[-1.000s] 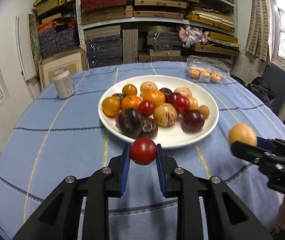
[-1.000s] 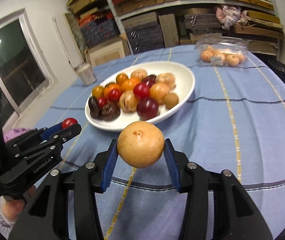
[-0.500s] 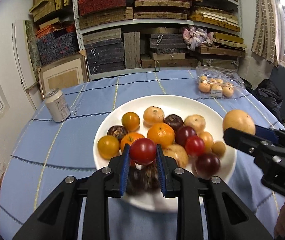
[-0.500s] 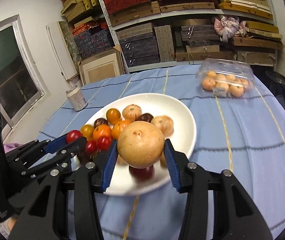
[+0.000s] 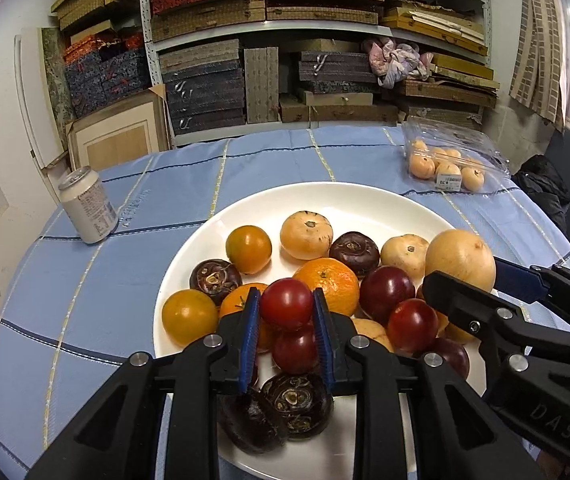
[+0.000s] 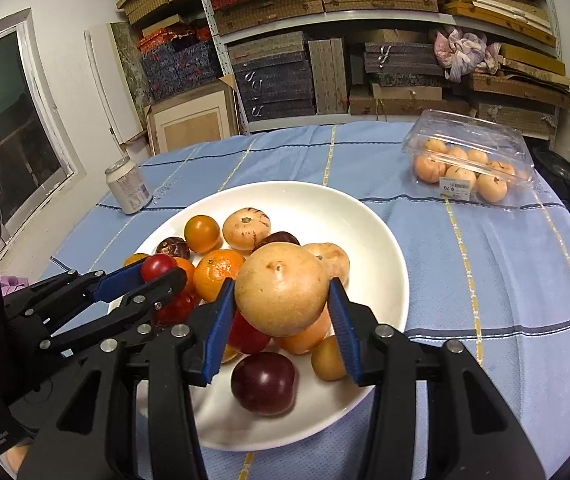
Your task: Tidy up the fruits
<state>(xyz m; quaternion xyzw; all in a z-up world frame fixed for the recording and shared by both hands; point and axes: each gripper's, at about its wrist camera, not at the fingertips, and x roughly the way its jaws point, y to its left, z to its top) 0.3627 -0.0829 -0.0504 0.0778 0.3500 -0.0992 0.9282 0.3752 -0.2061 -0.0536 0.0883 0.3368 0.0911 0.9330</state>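
A white plate (image 5: pixel 365 204) (image 6: pixel 381 240) holds several fruits: oranges, red and dark plums, tan round fruits, dark purple ones. My left gripper (image 5: pixel 286 310) is shut on a small red tomato (image 5: pixel 286 304) and holds it above the plate's near side; it also shows in the right wrist view (image 6: pixel 157 270). My right gripper (image 6: pixel 281 294) is shut on a large tan round fruit (image 6: pixel 281 288) above the plate's fruits; it shows at right in the left wrist view (image 5: pixel 461 266).
A drink can (image 5: pixel 87 210) (image 6: pixel 128 190) stands at the table's far left. A clear plastic box of small tan fruits (image 5: pixel 449 160) (image 6: pixel 469 160) lies at the far right. Blue cloth (image 6: pixel 505 280) covers the table. Shelves with boxes stand behind.
Both grippers have moved forward from the table's near side to over the plate, each still holding its fruit.
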